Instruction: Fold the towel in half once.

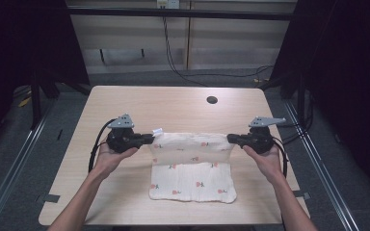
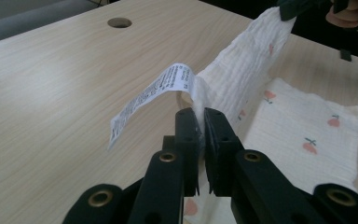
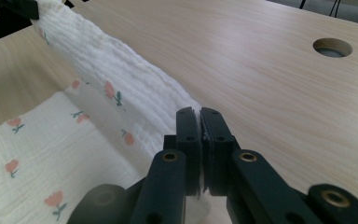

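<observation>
A white cloth [image 1: 192, 166] printed with small red flowers lies on the wooden table [image 1: 125, 103], its far edge lifted and stretched between both grippers. My left gripper [image 1: 150, 138] is shut on the cloth's far left corner [image 2: 200, 100], where a white care label [image 2: 151, 93] curls away. At the far right corner [image 3: 186, 105] my right gripper [image 1: 230, 138] is shut on the cloth too. The near half of the cloth [image 3: 51, 154] rests flat on the table. In the left gripper view the other gripper [image 2: 291, 7] pinches the far end of the raised edge.
A round cable hole [image 1: 212, 100] sits in the table's far right part. Black curtains stand at both sides, and cables [image 1: 173, 57] run across the floor beyond the far edge. Bare wood surrounds the cloth.
</observation>
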The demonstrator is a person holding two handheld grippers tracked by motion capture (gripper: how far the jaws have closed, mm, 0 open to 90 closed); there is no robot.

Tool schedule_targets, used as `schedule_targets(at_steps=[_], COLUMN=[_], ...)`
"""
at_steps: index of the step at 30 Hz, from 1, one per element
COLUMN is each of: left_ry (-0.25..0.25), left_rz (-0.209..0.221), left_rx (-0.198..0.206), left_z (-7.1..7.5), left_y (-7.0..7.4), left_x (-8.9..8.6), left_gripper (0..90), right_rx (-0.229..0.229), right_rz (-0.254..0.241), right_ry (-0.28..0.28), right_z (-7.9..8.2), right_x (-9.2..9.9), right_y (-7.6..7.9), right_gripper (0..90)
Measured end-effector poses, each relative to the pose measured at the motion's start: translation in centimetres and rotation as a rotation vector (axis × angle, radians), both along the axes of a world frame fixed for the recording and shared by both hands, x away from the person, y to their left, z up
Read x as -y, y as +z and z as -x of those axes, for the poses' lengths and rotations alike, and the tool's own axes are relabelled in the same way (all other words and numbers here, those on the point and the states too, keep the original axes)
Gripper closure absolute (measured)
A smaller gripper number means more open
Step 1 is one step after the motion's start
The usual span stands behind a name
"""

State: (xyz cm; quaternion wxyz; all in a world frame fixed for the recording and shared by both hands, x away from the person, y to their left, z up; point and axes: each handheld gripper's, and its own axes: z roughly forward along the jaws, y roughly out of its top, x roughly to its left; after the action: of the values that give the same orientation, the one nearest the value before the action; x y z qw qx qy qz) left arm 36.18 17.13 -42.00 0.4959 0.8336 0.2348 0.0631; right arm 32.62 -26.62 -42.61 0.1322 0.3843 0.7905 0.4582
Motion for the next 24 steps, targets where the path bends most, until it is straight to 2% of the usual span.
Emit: schedule_targets(at_steps=[1, 2, 4, 6, 10, 12, 13, 16, 17, 19, 20, 24], left_ry=[-0.009, -0.009, -0.010, -0.026, -0.031, -0.039, -0.041, -0.037, -0.043, -0.046, -0.047, -0.058], left_rz=[0.052, 0.052, 0.015, 0.013, -0.014, -0.014, 0.008, 0.019, -0.004, -0.007, -0.021, -0.050], left_rx=[-0.014, -0.014, 0.002, 0.000, -0.010, -0.016, -0.026, -0.035, -0.041, -0.050, -0.053, -0.058], left_z=[0.3, 0.3, 0.7, 1.2, 1.6, 1.9, 2.4, 3.1, 3.7, 3.8, 3.9, 4.6], left_y=[0.0, 0.0, 0.0, -0.2, -0.6, -0.6, -0.6, -0.9, -1.4, -1.7, -1.9, -2.1], left_x=[-0.2, -0.2, -0.1, -0.1, -0.4, -0.6, -0.8, -0.8, -0.7, -0.7, -0.7, -1.1], left_gripper=[84.7, 84.8, 84.9, 85.1, 85.3, 85.2, 85.3, 85.4, 85.4, 85.4, 85.5, 85.4], right_rx=[0.001, 0.001, 0.002, 0.004, 0.006, 0.007, 0.008, 0.004, -0.007, -0.009, -0.007, -0.009], right_rz=[-0.002, -0.002, -0.016, -0.040, -0.034, -0.035, -0.031, -0.038, -0.017, -0.002, 0.005, 0.005], right_ry=[0.007, 0.007, 0.012, 0.018, 0.024, 0.029, 0.034, 0.038, 0.052, 0.061, 0.063, 0.085], right_z=[0.5, 0.5, 1.1, 1.7, 2.9, 3.4, 3.8, 4.4, 5.1, 5.4, 5.8, 7.0], right_x=[0.0, 0.0, 0.0, 0.1, 0.2, 0.3, 0.3, 0.3, -0.1, -0.2, -0.3, -0.6], right_y=[0.0, 0.0, 0.0, -0.2, -0.2, -0.2, -0.2, -0.1, -0.2, -0.3, -0.3, -0.6], right_gripper=[86.6, 86.6, 86.6, 86.6, 86.7, 86.7, 86.7, 86.7, 86.7, 86.6, 86.7, 86.6])
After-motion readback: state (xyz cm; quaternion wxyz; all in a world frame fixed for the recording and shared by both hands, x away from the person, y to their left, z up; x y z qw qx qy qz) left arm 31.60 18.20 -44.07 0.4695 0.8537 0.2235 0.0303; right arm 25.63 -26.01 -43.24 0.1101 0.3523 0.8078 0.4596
